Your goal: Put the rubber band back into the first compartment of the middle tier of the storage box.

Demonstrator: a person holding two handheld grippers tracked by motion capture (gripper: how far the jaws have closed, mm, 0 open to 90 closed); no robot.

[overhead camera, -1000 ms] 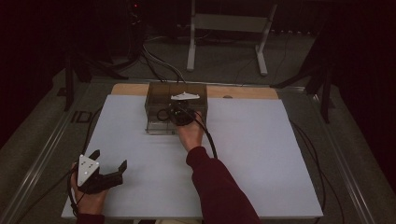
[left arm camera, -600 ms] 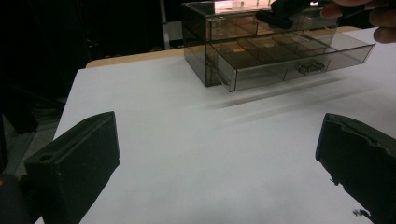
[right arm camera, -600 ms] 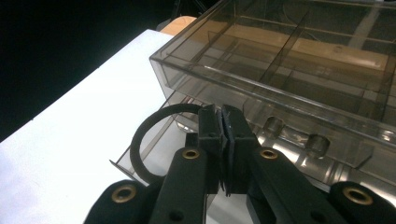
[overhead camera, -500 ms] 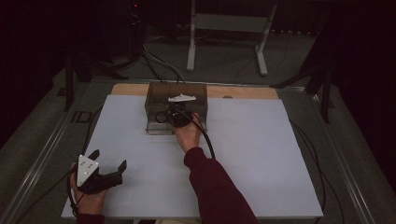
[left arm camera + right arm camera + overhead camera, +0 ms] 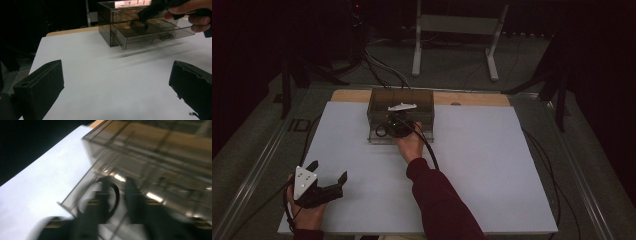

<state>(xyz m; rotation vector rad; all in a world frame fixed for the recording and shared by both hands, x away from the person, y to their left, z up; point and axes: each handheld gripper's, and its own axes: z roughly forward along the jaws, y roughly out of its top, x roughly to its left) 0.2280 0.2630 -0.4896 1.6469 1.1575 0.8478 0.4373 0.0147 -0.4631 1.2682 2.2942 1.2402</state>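
Observation:
A smoky see-through drawer box stands at the far middle of the white table, its lower drawer pulled out. My right gripper reaches down into that open drawer, with the hand behind it. In the blurred right gripper view its jaws stand close together over the drawer, and a black ring-shaped thing curves between them. Whether they grip it I cannot tell. My left gripper rests near the table's front left, open and empty.
Black cables trail over the table's right side and along the left edge. A wooden strip runs behind the box. Beyond the table stand a white metal frame and dark stands on the floor.
The right hand and its gripper have shifted slightly left over the open drawer. The left gripper has stayed where it was.

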